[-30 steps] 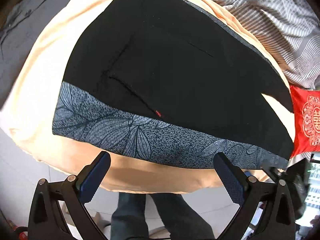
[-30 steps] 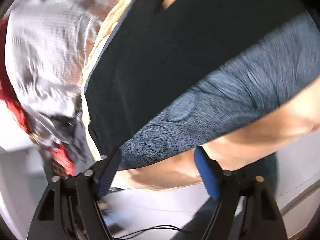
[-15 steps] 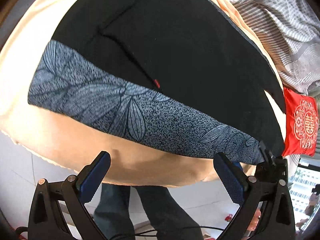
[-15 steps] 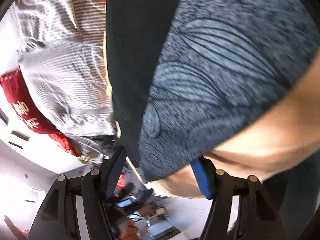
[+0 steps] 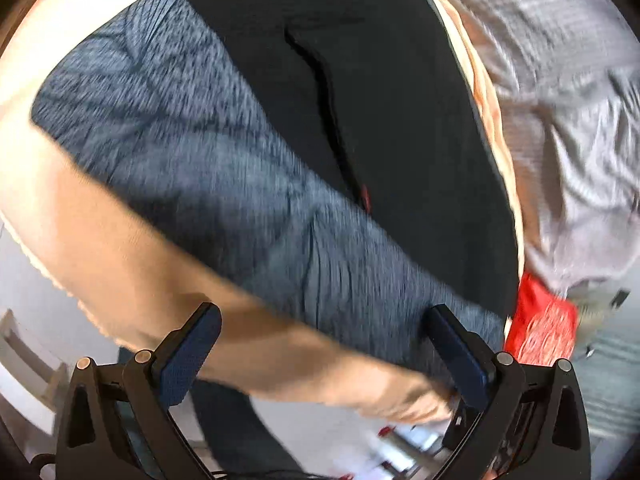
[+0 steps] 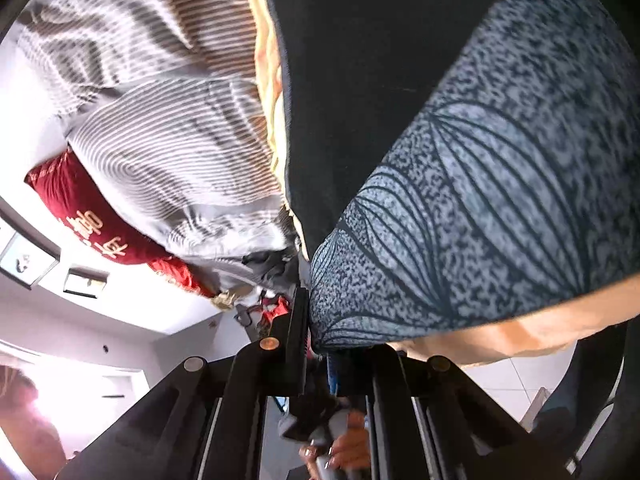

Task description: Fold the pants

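Peach bed cover [image 5: 120, 240] carries the black pants [image 5: 380, 100] flat across frame centre, right gripper [image 6: 318, 344] clamped on the patterned waistband [image 6: 500, 220] corner, left gripper [image 5: 320, 344] wide open, empty; soft, light, floppy fabric, so grab corners.

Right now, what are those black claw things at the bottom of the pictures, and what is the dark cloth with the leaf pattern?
Those claws are two-finger grabbers that a person holds, one in each hand. Each carries a small camera looking out along its fingers, so every picture comes from a grabber. The dark cloth is a pair of black pants with a blue-grey leaf-patterned waistband, spread on a peach-coloured sheet on a bed. The left grabber is open and holds nothing. The right grabber has pinched shut on a corner of the waistband. Beside the pants lie a grey striped quilt and a red cushion.
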A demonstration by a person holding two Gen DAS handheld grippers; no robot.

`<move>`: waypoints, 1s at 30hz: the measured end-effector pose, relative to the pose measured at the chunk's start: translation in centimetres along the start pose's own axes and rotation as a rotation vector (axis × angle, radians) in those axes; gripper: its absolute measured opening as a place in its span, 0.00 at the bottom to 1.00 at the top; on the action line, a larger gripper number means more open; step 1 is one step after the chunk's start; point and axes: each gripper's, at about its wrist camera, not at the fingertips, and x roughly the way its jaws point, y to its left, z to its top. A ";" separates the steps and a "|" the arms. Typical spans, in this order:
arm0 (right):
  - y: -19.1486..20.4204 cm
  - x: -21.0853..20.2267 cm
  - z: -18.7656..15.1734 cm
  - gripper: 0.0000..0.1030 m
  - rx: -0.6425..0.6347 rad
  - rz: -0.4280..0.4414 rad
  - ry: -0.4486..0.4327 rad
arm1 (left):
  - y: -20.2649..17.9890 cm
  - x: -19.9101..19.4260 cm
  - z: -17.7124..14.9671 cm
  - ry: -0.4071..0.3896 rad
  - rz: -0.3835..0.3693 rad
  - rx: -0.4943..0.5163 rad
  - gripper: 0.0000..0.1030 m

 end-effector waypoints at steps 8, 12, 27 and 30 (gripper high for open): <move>2.1 1.2 1.1 0.08 -0.034 -0.146 0.057 | -1.7 -1.2 2.9 -0.061 0.083 0.031 0.32; 5.7 1.3 1.8 0.08 -0.119 -0.218 0.071 | -5.1 -4.4 2.8 -0.110 0.143 0.144 0.21; 18.2 9.9 15.7 0.08 -0.474 -0.455 0.061 | -17.8 -1.9 15.7 -0.146 0.142 0.350 0.22; 17.3 13.0 19.1 0.08 -0.466 -0.522 0.050 | -18.0 1.0 18.7 -0.128 0.170 0.364 0.22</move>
